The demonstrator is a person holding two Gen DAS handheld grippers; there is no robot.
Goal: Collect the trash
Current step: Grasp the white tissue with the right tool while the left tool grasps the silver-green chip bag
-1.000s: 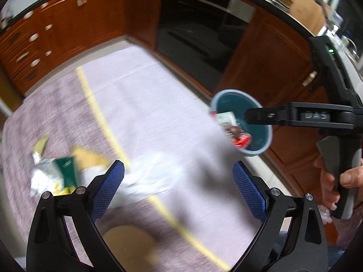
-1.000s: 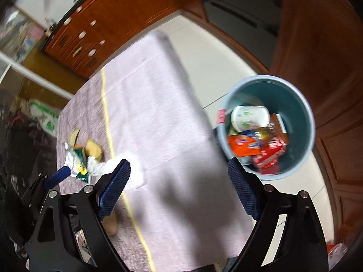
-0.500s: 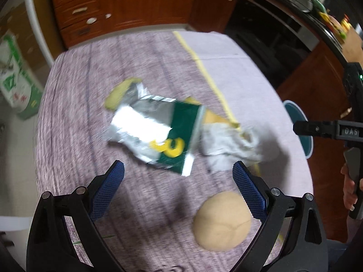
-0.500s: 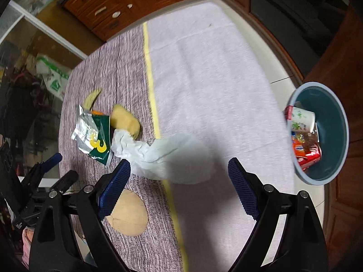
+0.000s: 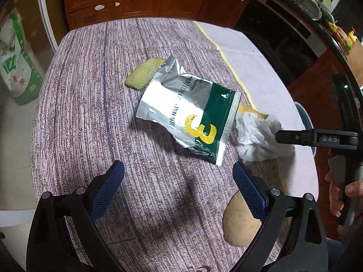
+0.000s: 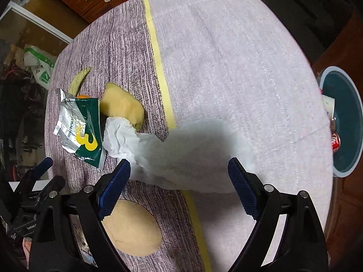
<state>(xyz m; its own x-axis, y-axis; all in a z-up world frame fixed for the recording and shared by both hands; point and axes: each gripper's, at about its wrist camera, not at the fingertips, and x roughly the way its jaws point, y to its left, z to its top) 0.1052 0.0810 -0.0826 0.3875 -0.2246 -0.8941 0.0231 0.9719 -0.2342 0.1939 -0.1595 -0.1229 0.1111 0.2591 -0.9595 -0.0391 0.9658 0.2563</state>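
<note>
A silver-and-green snack wrapper (image 5: 190, 113) lies on the purple tablecloth, just ahead of my open left gripper (image 5: 178, 170), which holds nothing. A crumpled white tissue (image 5: 256, 133) lies to the right of the wrapper, and one of the right gripper's fingers (image 5: 295, 137) hovers over it. In the right wrist view the tissue (image 6: 122, 138) spreads into a wide white sheet under my open, empty right gripper (image 6: 179, 165). The wrapper (image 6: 79, 127) lies to the left of the tissue. A blue-grey bin (image 6: 342, 122) with trash in it stands on the floor at the right.
A round tan fruit (image 5: 238, 222) sits near the left gripper's right finger. A yellow peel (image 6: 120, 106) and a greenish peel strip (image 5: 145, 74) lie beside the wrapper. Wooden drawers (image 5: 95, 2) stand beyond the table. A person's hand (image 5: 340, 192) holds the right gripper's handle.
Both grippers have swung away from the bin to the trash pile and come lower. The wrapper and tissue now loom larger and lie close in front of the jaws. Both stay open.
</note>
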